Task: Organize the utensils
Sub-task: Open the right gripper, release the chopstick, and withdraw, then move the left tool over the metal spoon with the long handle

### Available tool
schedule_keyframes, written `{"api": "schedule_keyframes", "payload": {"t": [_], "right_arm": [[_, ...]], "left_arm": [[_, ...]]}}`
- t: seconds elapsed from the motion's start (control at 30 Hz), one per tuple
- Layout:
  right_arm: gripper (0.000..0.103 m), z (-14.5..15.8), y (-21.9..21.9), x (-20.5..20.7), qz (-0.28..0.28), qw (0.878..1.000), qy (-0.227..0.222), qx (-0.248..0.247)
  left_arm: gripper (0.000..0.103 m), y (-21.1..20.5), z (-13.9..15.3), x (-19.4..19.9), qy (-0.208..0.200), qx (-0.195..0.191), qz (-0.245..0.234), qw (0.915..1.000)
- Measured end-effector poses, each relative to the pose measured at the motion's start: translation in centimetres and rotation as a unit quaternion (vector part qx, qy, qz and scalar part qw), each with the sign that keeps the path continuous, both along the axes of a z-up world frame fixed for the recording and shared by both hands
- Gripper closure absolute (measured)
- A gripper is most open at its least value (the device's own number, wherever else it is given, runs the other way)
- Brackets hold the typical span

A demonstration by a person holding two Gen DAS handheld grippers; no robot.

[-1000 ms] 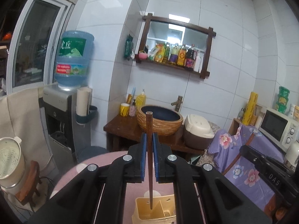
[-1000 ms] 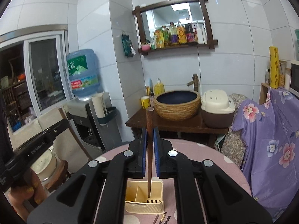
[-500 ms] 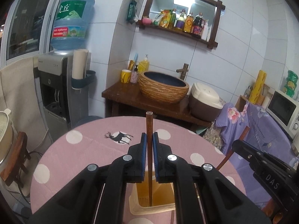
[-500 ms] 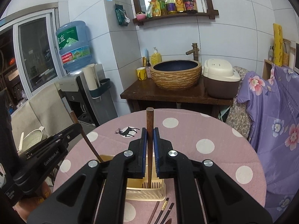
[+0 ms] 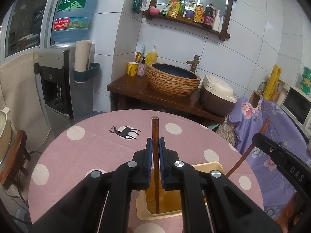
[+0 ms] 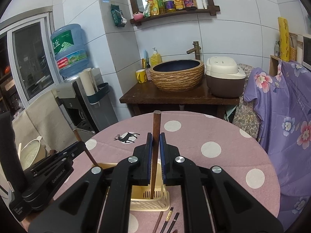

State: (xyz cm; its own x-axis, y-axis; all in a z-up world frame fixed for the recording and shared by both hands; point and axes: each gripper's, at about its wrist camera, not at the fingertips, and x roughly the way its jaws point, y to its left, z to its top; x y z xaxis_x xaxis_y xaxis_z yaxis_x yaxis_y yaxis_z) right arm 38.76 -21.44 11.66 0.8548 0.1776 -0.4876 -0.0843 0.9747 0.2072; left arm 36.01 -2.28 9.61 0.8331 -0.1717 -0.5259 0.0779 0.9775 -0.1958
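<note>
brown wooden chopsticks are pinched upright, one in each pair of jaws. the left gripper (image 5: pixel 155 145) clamps a dark brown wooden chopstick (image 5: pixel 155 134) between its blue pads, the lower end reaching down inside the pale yellow plastic utensil holder (image 5: pixel 210 167) on the pink polka-dot table (image 5: pixel 81 151). the right gripper (image 6: pixel 155 141) likewise presses on a second brown wooden chopstick (image 6: pixel 156 124), whose tip sits inside the same holder by its slotted wall. three loose thin chopsticks (image 6: pixel 168 218) lie on the table just in front of the holder.
</note>
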Motion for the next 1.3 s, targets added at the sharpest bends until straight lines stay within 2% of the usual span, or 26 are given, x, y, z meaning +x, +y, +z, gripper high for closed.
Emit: {"api": "schedule_keyframes", "payload": {"t": [0.1, 0.17, 0.2, 0.23, 0.3, 0.37, 0.43, 0.53, 0.67, 0.77, 0.87, 0.93, 1.13, 1.3], "right_arm": [[0.094, -0.1, -0.2, 0.0, -0.002, 1.0, -0.004, 0.003], [0.094, -0.2, -0.3, -0.2, -0.003, 1.0, -0.007, 0.001], [0.09, -0.2, -0.3, -0.4, -0.003, 1.0, -0.009, -0.001], [0.088, -0.2, -0.4, -0.6, -0.002, 1.0, -0.011, -0.002], [0.069, -0.2, -0.5, -1.3, -0.004, 1.0, -0.019, -0.005], [0.06, -0.3, -0.7, -2.5, -0.011, 0.999, -0.035, -0.008], [0.06, -0.7, -1.1, -3.6, -0.017, 0.999, -0.036, -0.009], [0.06, -1.9, -1.6, -4.9, -0.021, 1.0, -0.008, -0.006], [0.06, -5.2, -2.1, -6.6, -0.025, 0.998, 0.05, -0.017], [0.06, -8.5, -2.0, -7.6, -0.017, 0.995, 0.097, -0.024], [0.061, -12.1, -1.5, -8.6, -0.013, 0.99, 0.136, -0.032], [0.062, -14.2, -1.3, -9.4, -0.012, 0.987, 0.157, -0.03], [0.062, -17.3, -1.5, -12.2, -0.025, 0.984, 0.172, -0.026], [0.062, -18.4, -2.0, -13.5, -0.024, 0.983, 0.183, -0.014]], "left_arm": [[0.094, -0.1, -0.1, -0.1, 0.005, -0.001, -0.006, 1.0], [0.079, -0.2, -0.1, -0.4, 0.006, 0.001, -0.012, 0.9999], [0.056, -0.3, -0.1, -0.7, 0.003, 0.001, -0.012, 0.9999], [0.039, -0.2, 0.0, -1.3, -0.008, 0.002, -0.013, 0.9999], [0.037, -0.2, 0.2, -2.3, -0.023, 0.01, -0.015, 0.9996], [0.035, -0.3, 0.2, -3.5, -0.025, 0.016, -0.03, 0.9991], [0.028, 0.1, 0.1, -4.7, -0.026, 0.009, -0.038, 0.9989], [0.026, 0.8, -0.6, -6.9, -0.031, 0.005, -0.043, 0.9986], [0.026, 1.2, -2.4, -9.6, -0.026, 0.021, -0.051, 0.9981], [0.026, 1.3, -4.7, -11.0, -0.005, 0.037, -0.058, 0.9976], [0.026, 1.0, -7.5, -12.4, 0.019, 0.068, -0.061, 0.9956], [0.029, 0.8, -9.1, -13.4, 0.038, 0.08, -0.074, 0.9933], [0.042, -0.4, -12.8, -15.7, 0.083, 0.117, -0.13, 0.9811], [0.043, -2.1, -14.4, -17.3, 0.093, 0.143, -0.17, 0.9707]]}}
